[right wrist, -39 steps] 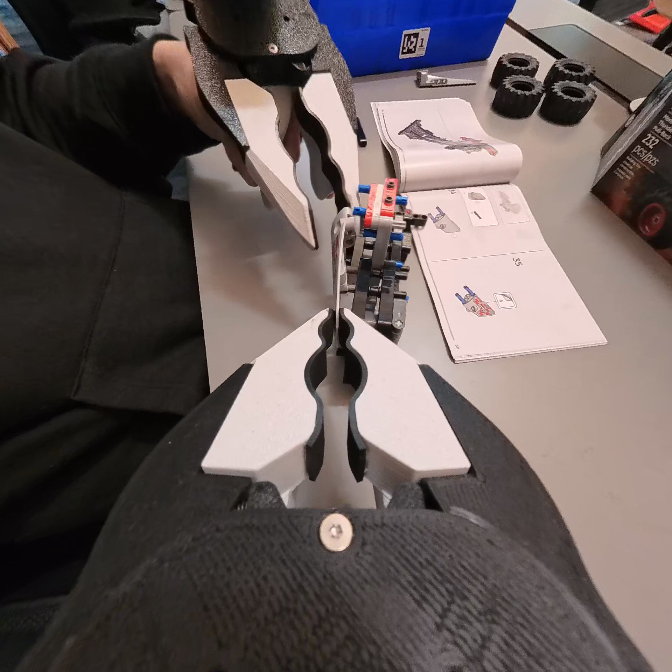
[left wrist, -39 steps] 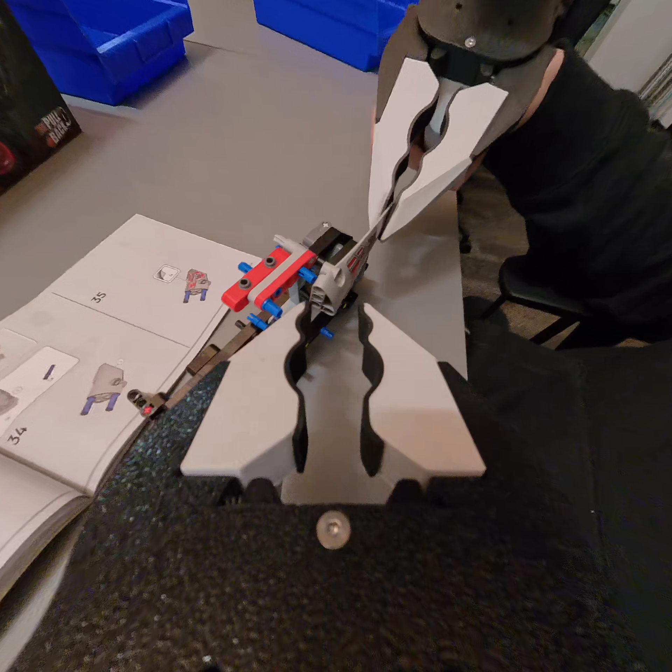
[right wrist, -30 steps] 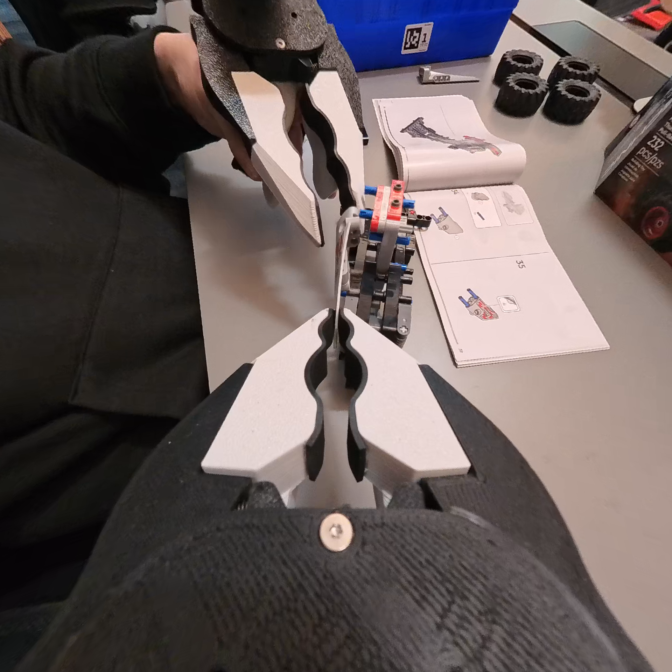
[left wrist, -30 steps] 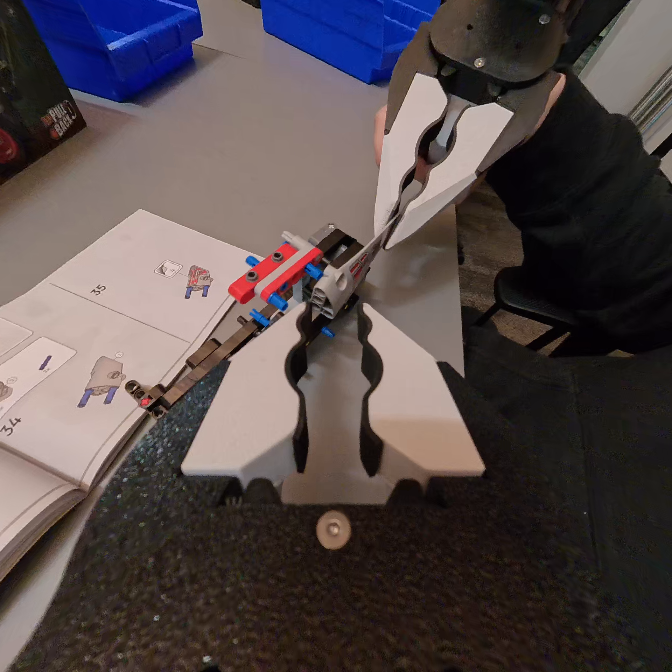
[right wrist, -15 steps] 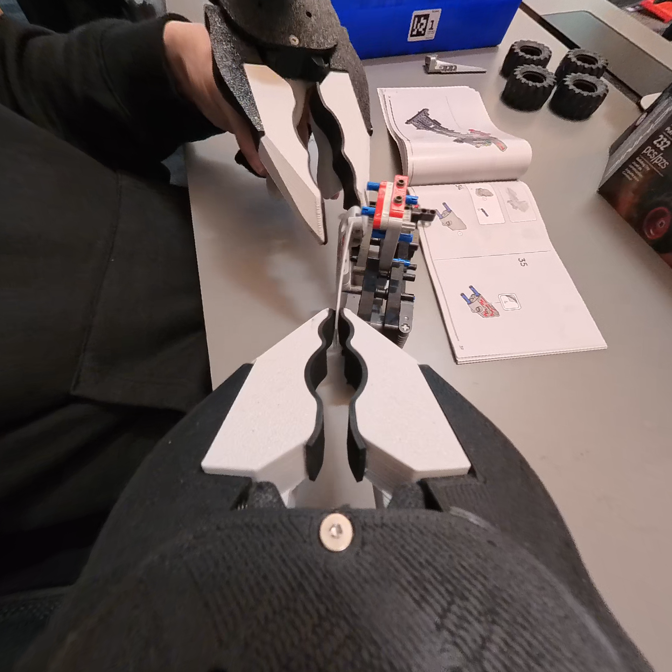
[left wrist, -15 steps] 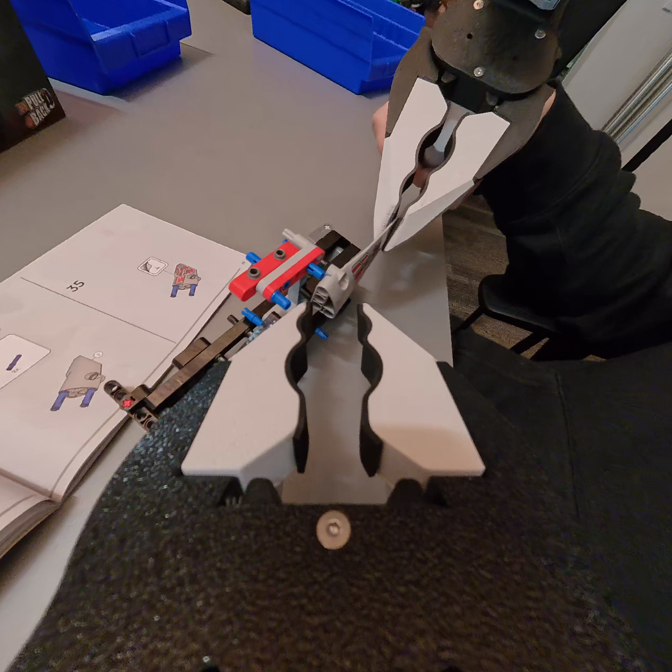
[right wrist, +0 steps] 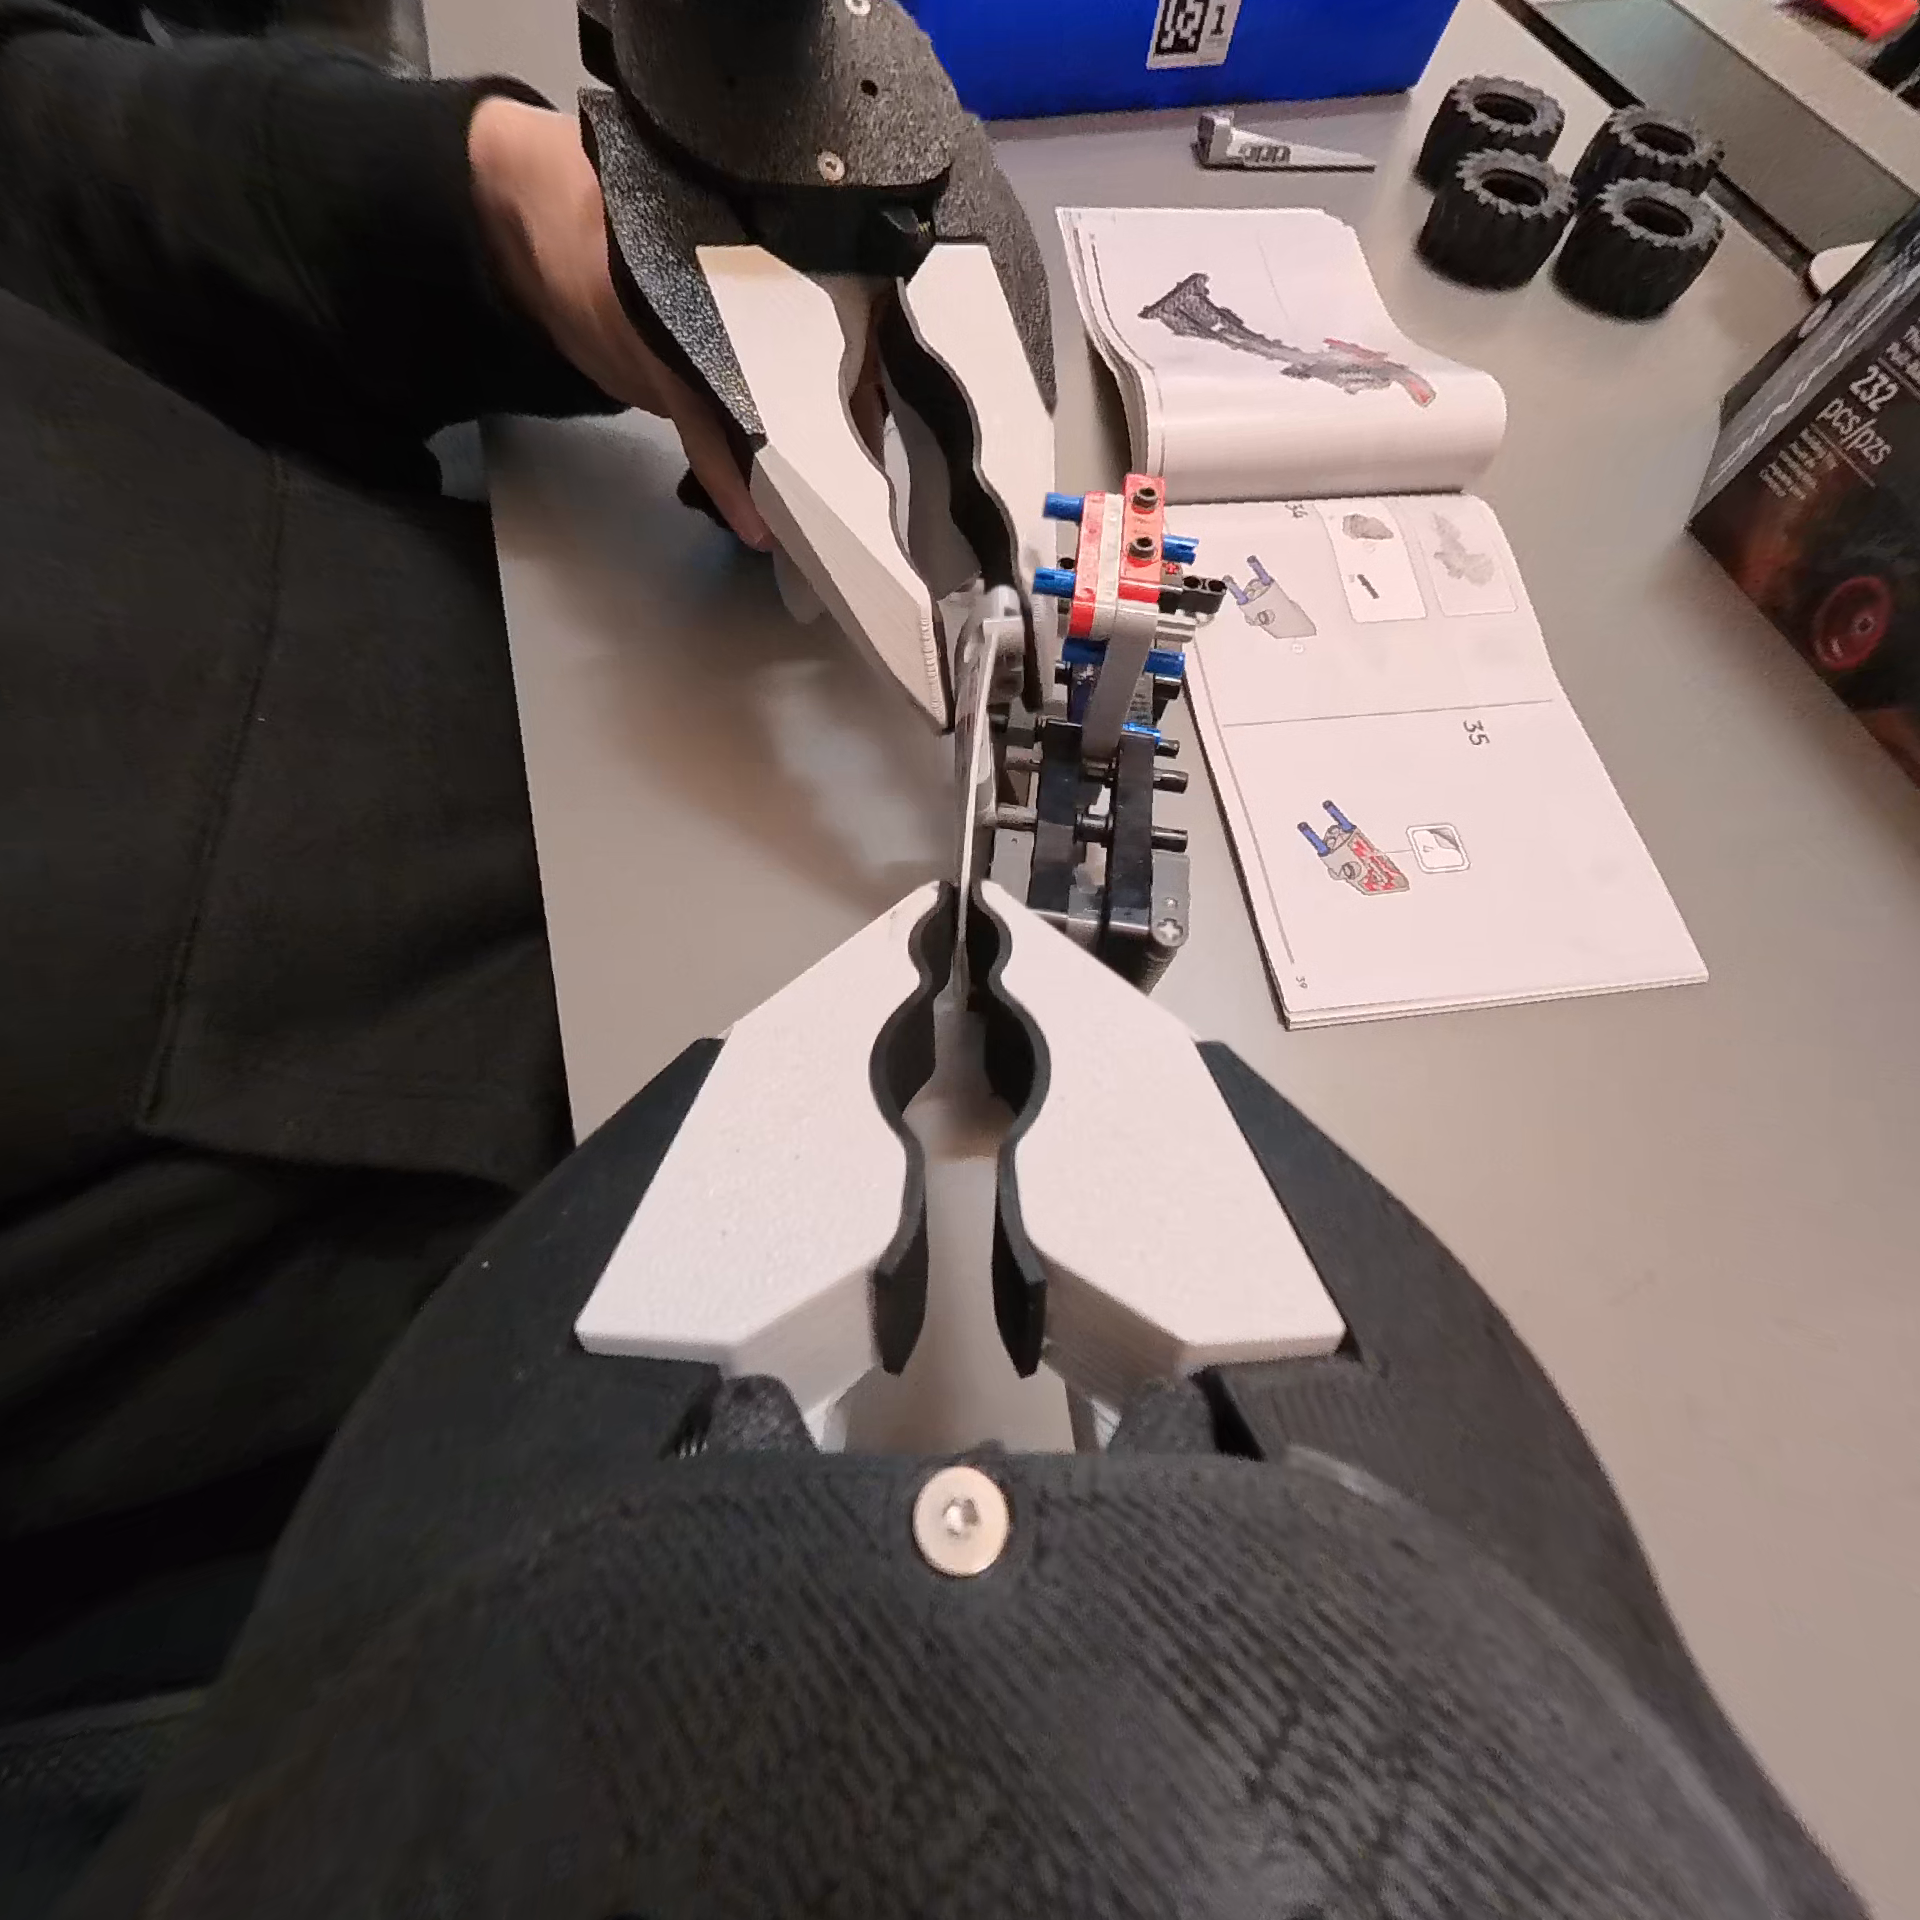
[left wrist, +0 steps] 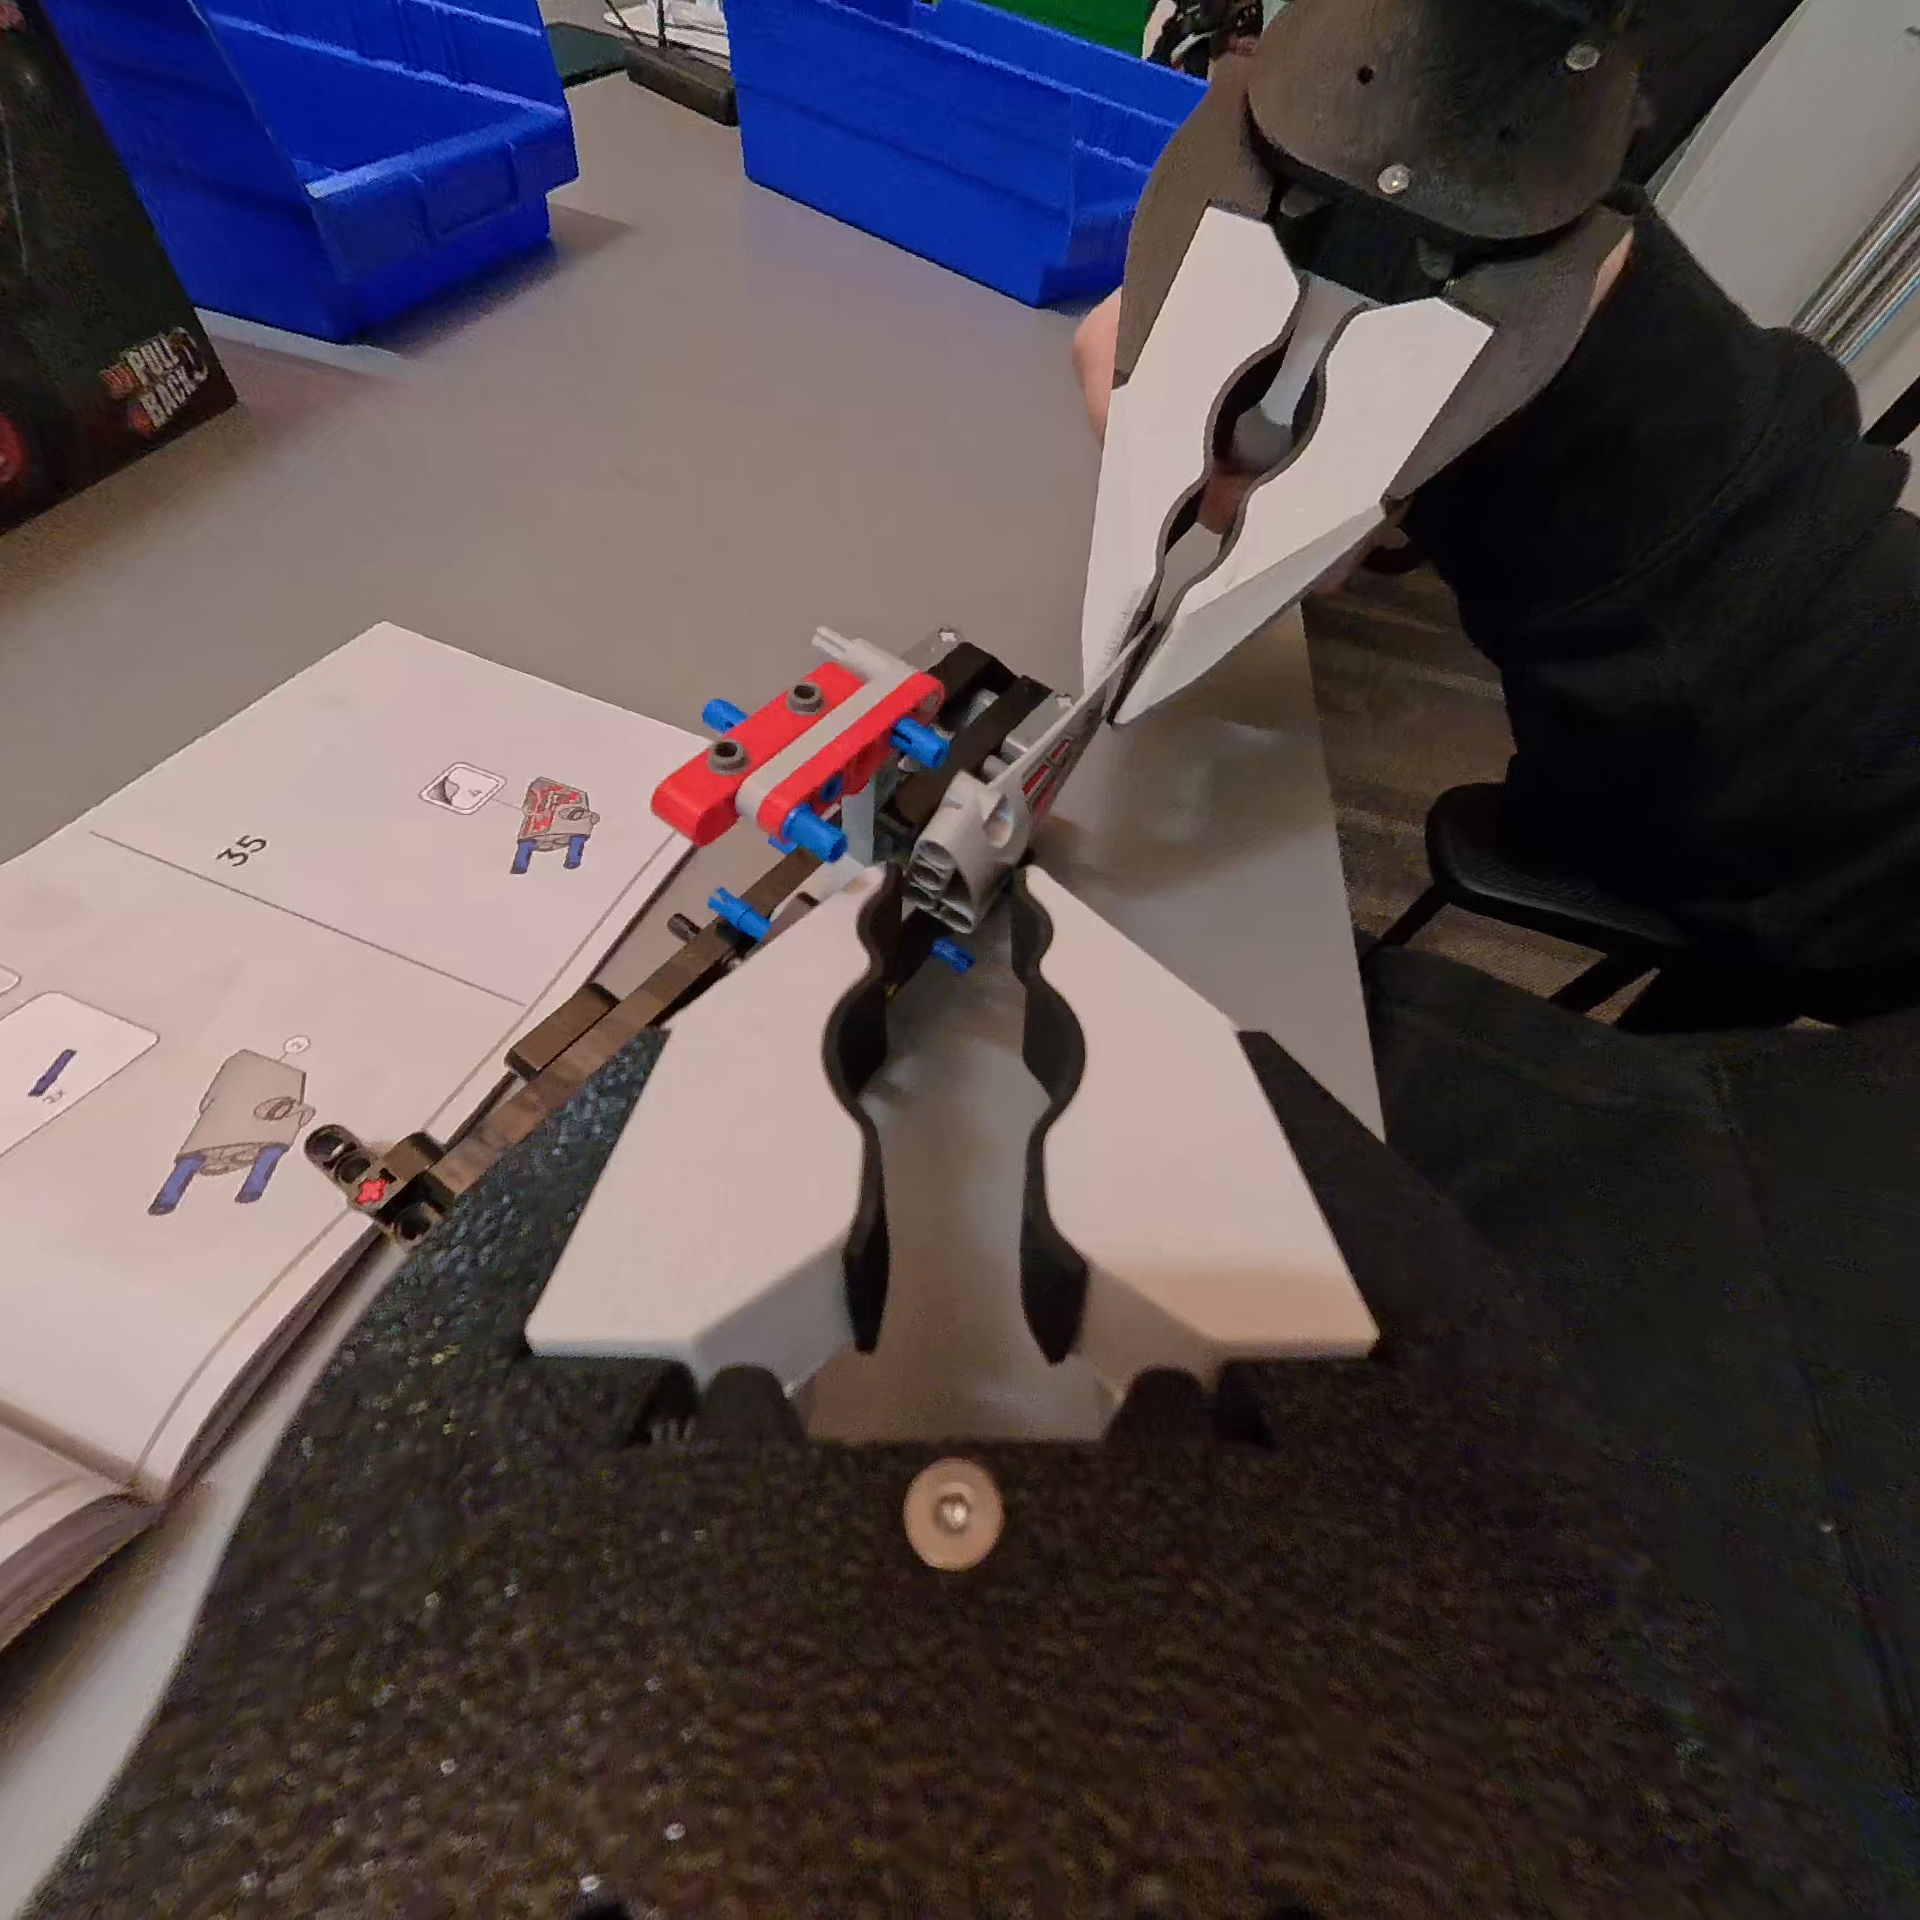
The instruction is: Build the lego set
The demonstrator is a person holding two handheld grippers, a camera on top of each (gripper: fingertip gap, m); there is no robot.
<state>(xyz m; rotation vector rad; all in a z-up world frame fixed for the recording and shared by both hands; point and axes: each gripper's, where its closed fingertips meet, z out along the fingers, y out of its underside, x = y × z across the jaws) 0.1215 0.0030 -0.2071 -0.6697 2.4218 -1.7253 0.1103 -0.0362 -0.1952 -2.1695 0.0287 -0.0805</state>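
Observation:
The Lego build [left wrist: 800, 758] [right wrist: 1117, 561] stands on the grey table: a black and grey frame with red beams and blue pins. A thin light-grey panel with a red pattern [left wrist: 1044, 764] [right wrist: 975, 790] lies along its side. My right gripper [right wrist: 964, 894] [left wrist: 1117, 681] is shut on the near edge of this panel. My left gripper [left wrist: 954, 888] [right wrist: 985, 707] is open, and its fingers straddle the panel's rounded grey far end. I cannot see them press on it.
An open instruction booklet [left wrist: 312, 883] [right wrist: 1434, 831] lies beside the build. Blue bins [left wrist: 364, 156] [right wrist: 1143, 52] stand at the back. Several black tyres [right wrist: 1558, 197], a grey wedge piece [right wrist: 1278, 145] and a dark box [right wrist: 1829, 488] sit on the right. The table edge and a person's lap are close. The grippers' ends are close to 5 centimeters from one another.
My left gripper has come down towards the build, so the panel's far end now sits between its fingertips. My right gripper has kept its hold on the panel.

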